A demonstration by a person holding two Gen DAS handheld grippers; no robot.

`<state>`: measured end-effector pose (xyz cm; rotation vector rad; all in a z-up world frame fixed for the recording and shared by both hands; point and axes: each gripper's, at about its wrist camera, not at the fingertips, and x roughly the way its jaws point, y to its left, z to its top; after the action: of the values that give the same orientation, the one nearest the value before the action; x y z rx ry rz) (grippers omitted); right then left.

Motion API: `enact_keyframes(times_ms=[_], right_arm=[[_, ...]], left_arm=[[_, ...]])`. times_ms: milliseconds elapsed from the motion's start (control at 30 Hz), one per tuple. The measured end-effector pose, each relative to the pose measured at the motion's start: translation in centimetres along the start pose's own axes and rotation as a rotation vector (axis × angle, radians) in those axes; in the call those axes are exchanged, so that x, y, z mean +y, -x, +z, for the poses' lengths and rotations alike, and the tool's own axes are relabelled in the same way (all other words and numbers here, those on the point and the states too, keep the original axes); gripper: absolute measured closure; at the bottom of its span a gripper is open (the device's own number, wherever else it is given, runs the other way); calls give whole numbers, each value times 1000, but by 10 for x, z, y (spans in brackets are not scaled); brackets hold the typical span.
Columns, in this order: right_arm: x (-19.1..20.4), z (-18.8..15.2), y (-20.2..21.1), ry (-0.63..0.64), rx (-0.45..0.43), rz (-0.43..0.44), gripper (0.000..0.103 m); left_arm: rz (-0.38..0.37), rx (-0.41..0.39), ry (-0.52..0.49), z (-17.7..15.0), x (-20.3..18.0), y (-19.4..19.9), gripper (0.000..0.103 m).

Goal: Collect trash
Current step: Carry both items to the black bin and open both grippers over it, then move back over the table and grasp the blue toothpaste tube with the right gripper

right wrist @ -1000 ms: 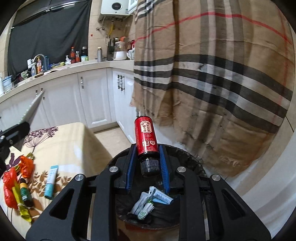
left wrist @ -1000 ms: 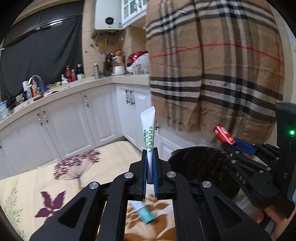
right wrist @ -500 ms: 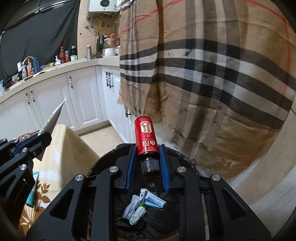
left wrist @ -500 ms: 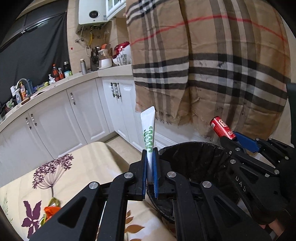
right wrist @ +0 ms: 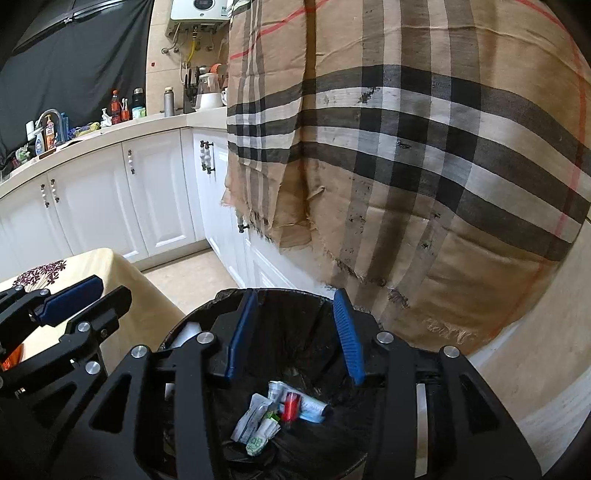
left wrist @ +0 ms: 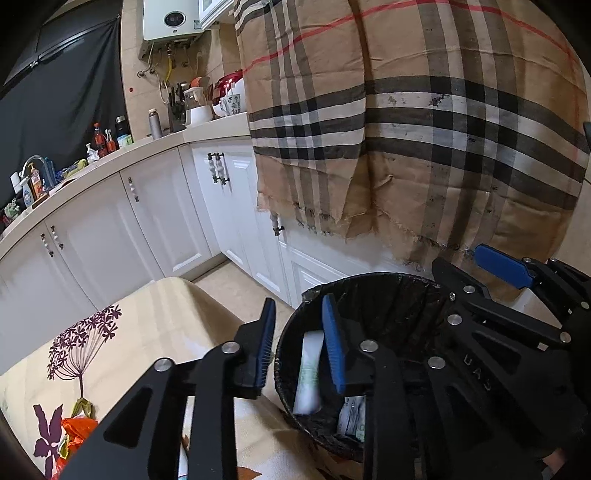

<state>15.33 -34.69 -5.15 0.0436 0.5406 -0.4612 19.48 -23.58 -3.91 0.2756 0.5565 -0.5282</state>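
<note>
White tube (left wrist: 308, 373) dropping inside black-lined bin (left wrist: 388, 295), lower centre, red bottle (right wrist: 290, 406) on crumpled wrappers, both tongs (left wrist: 299, 345) (right wrist: 295, 328) just opened, empty.

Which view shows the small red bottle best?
The right wrist view: the red bottle lies among wrappers at the bottom of the black bin, seen between the open right gripper. The left wrist view shows none of it.

Plaid cloth (left wrist: 424, 122), white cabinets (left wrist: 162, 218), water heater (left wrist: 171, 18)
</note>
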Motion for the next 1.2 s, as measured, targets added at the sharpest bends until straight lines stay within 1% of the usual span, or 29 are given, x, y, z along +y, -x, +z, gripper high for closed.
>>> enact_keyframes(times_ms=[100, 167, 400, 500, 567, 700, 767, 867, 1000, 1100, 1200], right_arm=[[1, -1, 2, 1, 3, 4, 61], [3, -1, 6, 3, 2, 9, 61], [18, -2, 23, 14, -3, 57, 61], [30, -6, 34, 19, 3, 100, 61], [40, -8, 41, 24, 8, 127, 61], [65, -16, 55, 50, 23, 193, 61], [77, -19, 59, 67, 34, 222, 61], [97, -26, 64, 95, 49, 260, 61], [125, -33, 69, 126, 85, 324, 61], [145, -37, 70, 164, 113, 356, 62], [164, -44, 64, 196, 170, 392, 62]], left_arm=[[8, -5, 11, 0, 4, 6, 71], [11, -7, 24, 1, 9, 9, 66], [64, -9, 53, -9, 36, 36, 64], [94, -6, 80, -19, 54, 52, 62], [124, -6, 103, -27, 68, 65, 59], [188, 1, 164, -46, 102, 93, 57], [220, 4, 197, -56, 117, 105, 53], [274, 16, 247, -72, 141, 123, 52], [348, 48, 303, -99, 173, 145, 50], [389, 72, 332, -116, 192, 154, 49], [423, 93, 355, -129, 203, 161, 47]])
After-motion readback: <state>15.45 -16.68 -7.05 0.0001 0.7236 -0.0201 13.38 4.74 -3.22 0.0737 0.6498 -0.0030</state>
